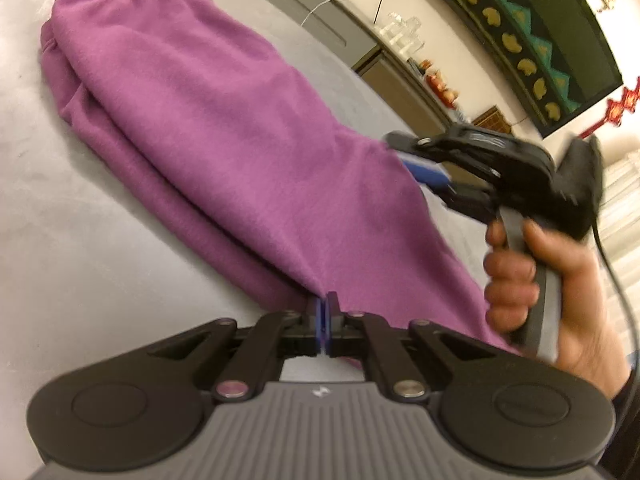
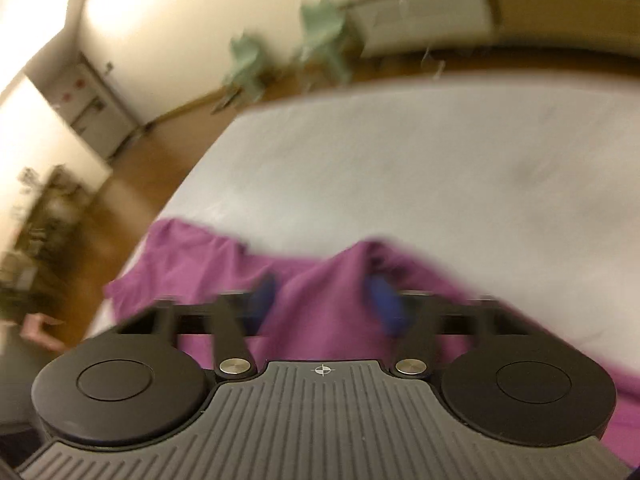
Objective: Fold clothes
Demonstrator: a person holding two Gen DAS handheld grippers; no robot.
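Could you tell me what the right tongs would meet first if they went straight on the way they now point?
Most likely the purple trousers: a raised fold of them lies between the right tongs' blue pads. Beyond that is the grey table, though blur makes depth uncertain.

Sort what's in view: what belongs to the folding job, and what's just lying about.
Job: purple trousers, left gripper, right gripper, grey table.
Lying about: green chairs, cabinets, red ornament.
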